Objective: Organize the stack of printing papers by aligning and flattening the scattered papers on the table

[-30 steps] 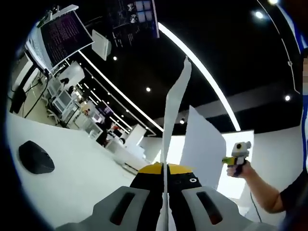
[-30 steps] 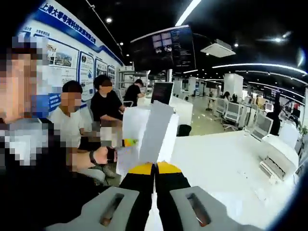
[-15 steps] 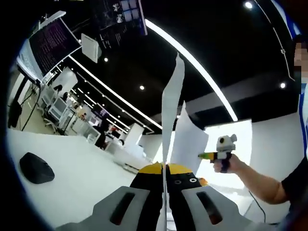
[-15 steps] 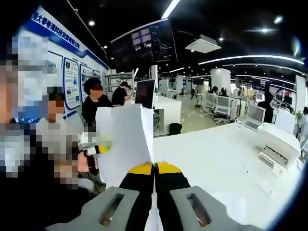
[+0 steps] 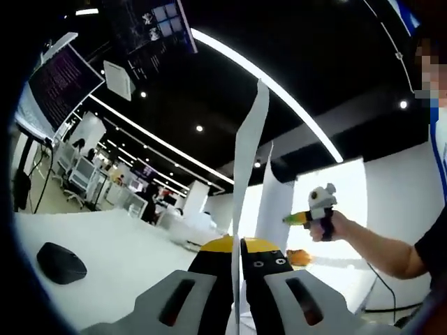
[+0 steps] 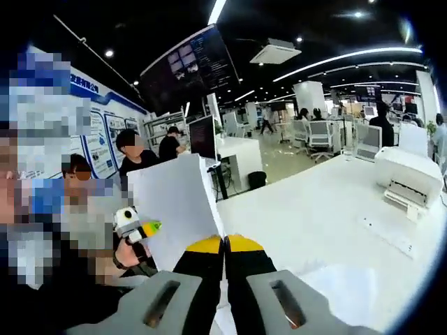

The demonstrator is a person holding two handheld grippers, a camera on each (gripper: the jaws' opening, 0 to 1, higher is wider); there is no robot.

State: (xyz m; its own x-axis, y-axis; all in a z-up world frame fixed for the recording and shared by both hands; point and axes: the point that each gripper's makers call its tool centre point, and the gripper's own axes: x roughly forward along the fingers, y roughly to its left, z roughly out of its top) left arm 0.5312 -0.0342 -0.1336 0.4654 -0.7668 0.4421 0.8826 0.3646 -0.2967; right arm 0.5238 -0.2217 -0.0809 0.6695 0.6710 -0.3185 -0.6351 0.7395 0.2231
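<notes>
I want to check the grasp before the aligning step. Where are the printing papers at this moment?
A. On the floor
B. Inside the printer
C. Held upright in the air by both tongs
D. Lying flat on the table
C: the papers stand upright, pinched by the right tongs and the left tongs, above the white table.

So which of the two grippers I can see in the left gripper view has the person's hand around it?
The far one, the right gripper, held in a hand beside the upright papers. The near left gripper pinches them edge-on.

white papers (image 6: 174,209) upright, held aloft (edge-on)
</notes>
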